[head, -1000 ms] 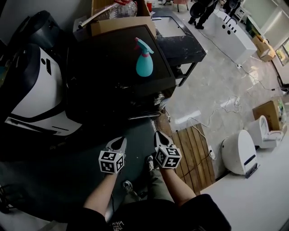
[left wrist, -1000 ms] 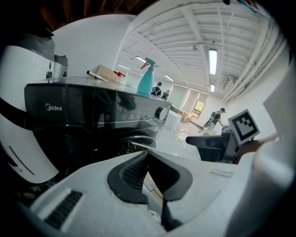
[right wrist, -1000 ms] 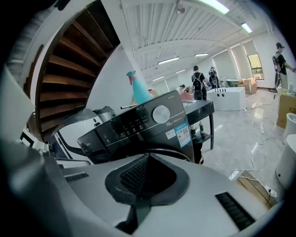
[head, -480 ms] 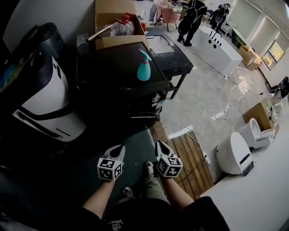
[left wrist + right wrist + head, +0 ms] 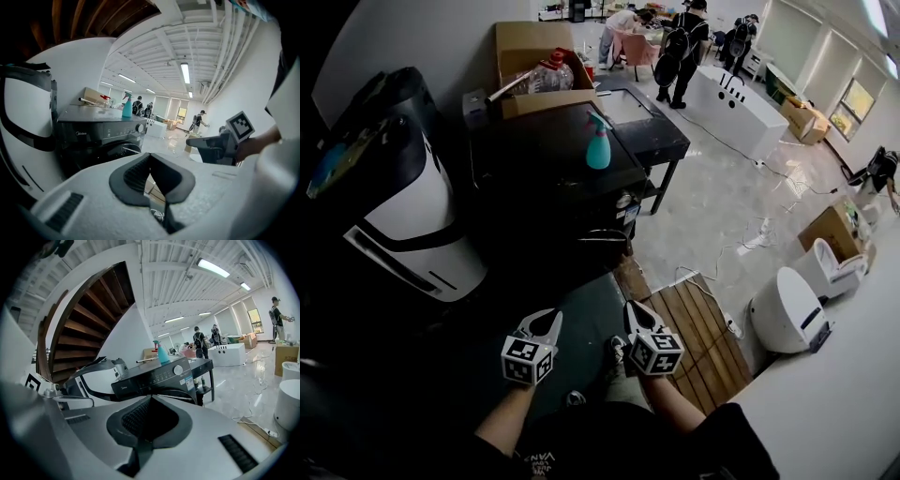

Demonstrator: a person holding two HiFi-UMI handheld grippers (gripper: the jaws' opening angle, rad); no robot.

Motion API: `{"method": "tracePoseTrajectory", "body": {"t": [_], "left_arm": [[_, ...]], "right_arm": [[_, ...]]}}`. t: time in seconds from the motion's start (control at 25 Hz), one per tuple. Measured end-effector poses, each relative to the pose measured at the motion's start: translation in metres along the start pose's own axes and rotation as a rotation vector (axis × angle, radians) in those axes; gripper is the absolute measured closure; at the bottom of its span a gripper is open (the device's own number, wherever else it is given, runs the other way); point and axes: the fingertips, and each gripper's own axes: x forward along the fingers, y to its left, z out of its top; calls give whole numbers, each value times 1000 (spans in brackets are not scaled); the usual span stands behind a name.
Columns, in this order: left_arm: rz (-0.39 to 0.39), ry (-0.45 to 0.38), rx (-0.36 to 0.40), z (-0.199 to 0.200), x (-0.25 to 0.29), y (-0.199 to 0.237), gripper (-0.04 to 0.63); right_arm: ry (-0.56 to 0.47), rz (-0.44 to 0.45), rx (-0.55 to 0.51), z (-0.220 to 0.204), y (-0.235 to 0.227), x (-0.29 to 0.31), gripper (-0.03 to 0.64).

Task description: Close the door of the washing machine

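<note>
jaws pressed together, empty, on left gripper (image 5: 547, 321) and right gripper (image 5: 633, 311), facing the black washing machine (image 5: 534, 173).

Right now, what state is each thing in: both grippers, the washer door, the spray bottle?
Left gripper: shut, empty.
Right gripper: shut, empty.
Spray bottle: upright on the washer.
Door: too dark to tell whether it is open or shut.
</note>
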Motion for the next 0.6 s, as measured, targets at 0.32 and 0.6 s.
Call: {"method": "tracePoseTrajectory", "body": {"t": [0.32, 0.6], "left_arm": [[-31, -29, 35, -7, -45, -19, 592], [-27, -29, 38, -13, -68, -23, 591]], "right_arm": [[-43, 33, -2, 3, 37, -50, 617], [-32, 47, -14, -7, 51, -76, 617]]}}
